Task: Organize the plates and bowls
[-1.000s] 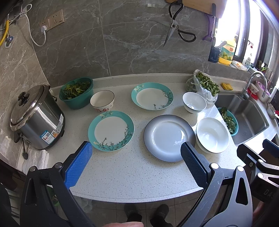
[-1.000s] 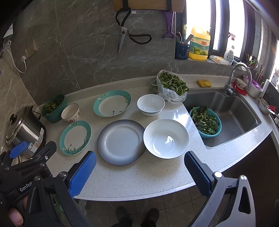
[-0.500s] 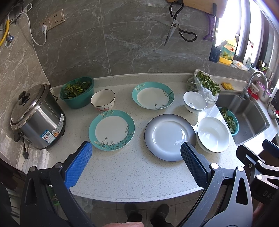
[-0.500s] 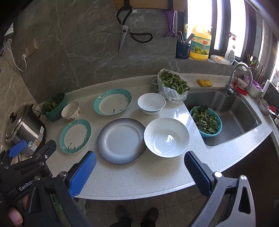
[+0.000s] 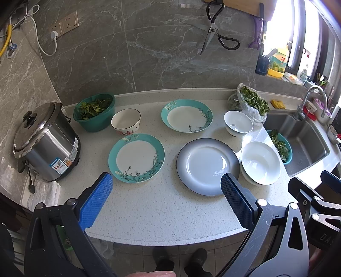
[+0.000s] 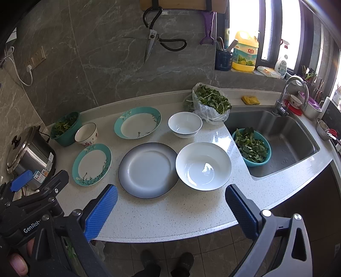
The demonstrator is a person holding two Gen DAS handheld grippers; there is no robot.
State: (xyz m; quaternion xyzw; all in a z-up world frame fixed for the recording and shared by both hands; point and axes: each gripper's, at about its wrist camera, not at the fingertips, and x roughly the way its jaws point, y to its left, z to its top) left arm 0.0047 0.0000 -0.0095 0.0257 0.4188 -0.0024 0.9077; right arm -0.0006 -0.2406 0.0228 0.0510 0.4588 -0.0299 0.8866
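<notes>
Right wrist view: "GenRob" on left hand-held gripper (image 6: 25, 187); right hand-held gripper (image 6: 170, 199) wide open, empty; left also, over speckled white bench (image 6: 170, 215), grey marble wall.

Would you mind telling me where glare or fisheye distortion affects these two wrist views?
Left wrist view: the window at upper right is blown out, and a small highlight sits on the grey plate; the counter edge bows strongly. Right wrist view: the window is again overexposed, sunlight glints inside the large white bowl, and the wall tiles curve toward the frame edges.
</notes>
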